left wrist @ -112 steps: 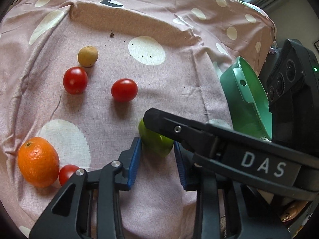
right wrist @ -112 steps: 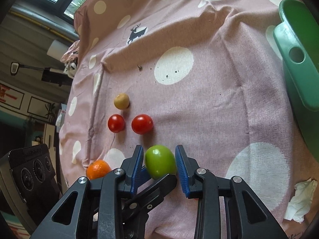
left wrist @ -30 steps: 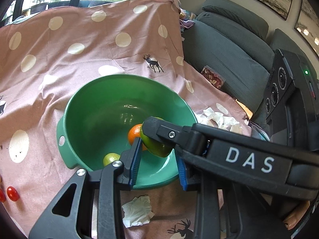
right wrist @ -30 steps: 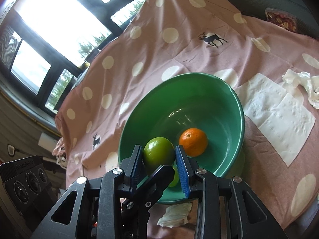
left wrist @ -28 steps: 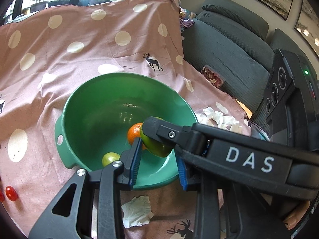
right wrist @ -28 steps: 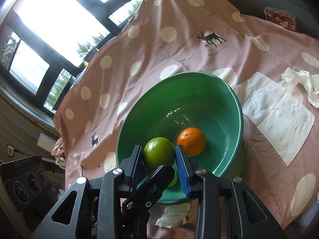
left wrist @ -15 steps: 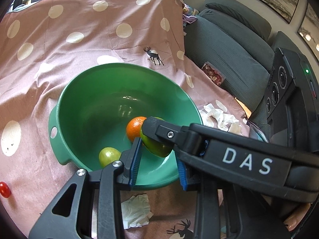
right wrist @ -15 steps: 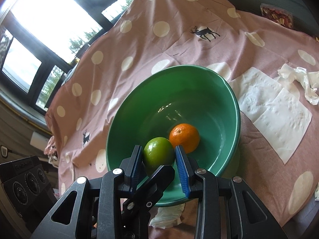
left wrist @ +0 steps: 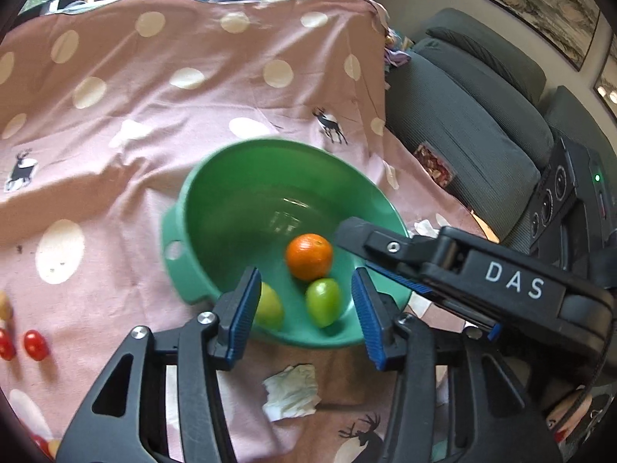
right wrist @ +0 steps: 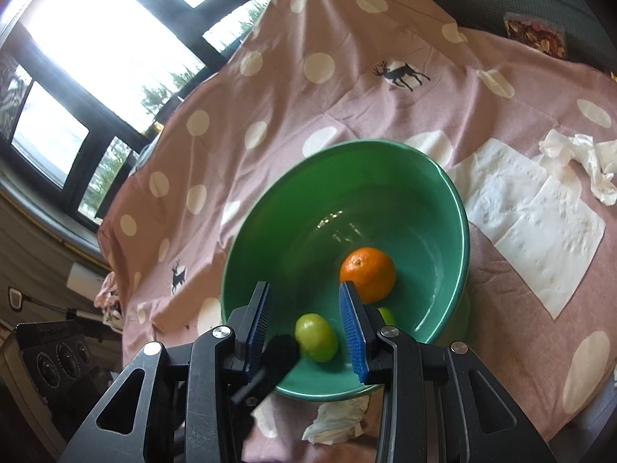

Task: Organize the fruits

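Both grippers hang over the green bowl [left wrist: 200, 200], which sits on a pink polka-dot cloth [left wrist: 162, 88] printed with small deer. The left gripper [left wrist: 304, 308] has its jaws opening, blue pads well apart, and nothing is pinched between them. The right gripper [right wrist: 304, 328] is easing its jaws open too; its pads stand clear of the fruit below, gripping nothing.

Inside the bowl lie three fruits. An orange [left wrist: 309, 256] rests near the middle of the floor. A green fruit [left wrist: 323, 307] lies loose just in front of it, seen through the gap of the left jaws, close to the orange or touching it. A second, yellower green fruit [left wrist: 268, 306] lies beside that one, partly hidden behind the left gripper's near finger.

On the cloth well to the left of the bowl sit two red tomatoes [left wrist: 35, 344], with a tan round fruit [left wrist: 3, 305] at the picture's edge. A crumpled tissue [left wrist: 291, 391] lies on the cloth in front of the bowl, and flat paper napkins [right wrist: 536, 223] lie beside the bowl's far side. A grey sofa [left wrist: 462, 115] stands behind.
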Available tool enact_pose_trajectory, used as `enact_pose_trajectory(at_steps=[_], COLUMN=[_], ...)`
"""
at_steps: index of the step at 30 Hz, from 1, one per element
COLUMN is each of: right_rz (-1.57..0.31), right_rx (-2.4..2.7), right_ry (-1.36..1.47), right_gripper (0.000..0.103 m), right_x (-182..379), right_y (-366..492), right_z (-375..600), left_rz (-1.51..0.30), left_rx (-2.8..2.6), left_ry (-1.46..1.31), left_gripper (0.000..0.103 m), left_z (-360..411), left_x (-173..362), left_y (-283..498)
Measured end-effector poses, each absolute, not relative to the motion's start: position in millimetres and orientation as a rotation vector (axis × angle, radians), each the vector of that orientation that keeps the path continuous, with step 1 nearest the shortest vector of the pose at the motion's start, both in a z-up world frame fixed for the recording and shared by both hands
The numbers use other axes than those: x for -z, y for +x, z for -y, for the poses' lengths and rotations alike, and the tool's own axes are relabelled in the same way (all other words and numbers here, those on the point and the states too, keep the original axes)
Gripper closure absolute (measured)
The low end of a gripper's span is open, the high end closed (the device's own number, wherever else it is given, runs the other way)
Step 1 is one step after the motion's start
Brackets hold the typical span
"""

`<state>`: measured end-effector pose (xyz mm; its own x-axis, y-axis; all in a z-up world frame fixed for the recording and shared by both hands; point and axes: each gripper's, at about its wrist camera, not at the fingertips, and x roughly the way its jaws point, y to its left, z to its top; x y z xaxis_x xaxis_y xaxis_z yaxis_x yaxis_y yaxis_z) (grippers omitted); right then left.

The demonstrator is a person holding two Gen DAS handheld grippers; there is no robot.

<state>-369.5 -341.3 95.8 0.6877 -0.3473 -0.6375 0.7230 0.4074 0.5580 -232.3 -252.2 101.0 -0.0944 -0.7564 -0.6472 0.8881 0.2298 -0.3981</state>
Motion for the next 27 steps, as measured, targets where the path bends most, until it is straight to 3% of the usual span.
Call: enact_pose_trajectory(at_steps=[6,15,27], right_rz=[-0.465,-0.486,-0.643], right_rx=[0.669,0.548,0.368], right_ry=[0.886,0.817,0.721], right_gripper=[0.061,0.059,0.055], right_x=[-105.7,-119.6,-115.7], right_y=[-360.6,-331.7,-266.3], right_z=[333.9,310.5,272.2], left_rz=[-0.892,-0.880,-0.942], left_rx=[1.275,0.985,0.704], left_ry=[0.133,0.066,-0.064], left_gripper=[0.040,0.035,0.035], left_z=[208.7,130.2,47.7], left_x=[-117.2,-122.1,-89.4], left_y=[-204.8,-154.8,-89.4])
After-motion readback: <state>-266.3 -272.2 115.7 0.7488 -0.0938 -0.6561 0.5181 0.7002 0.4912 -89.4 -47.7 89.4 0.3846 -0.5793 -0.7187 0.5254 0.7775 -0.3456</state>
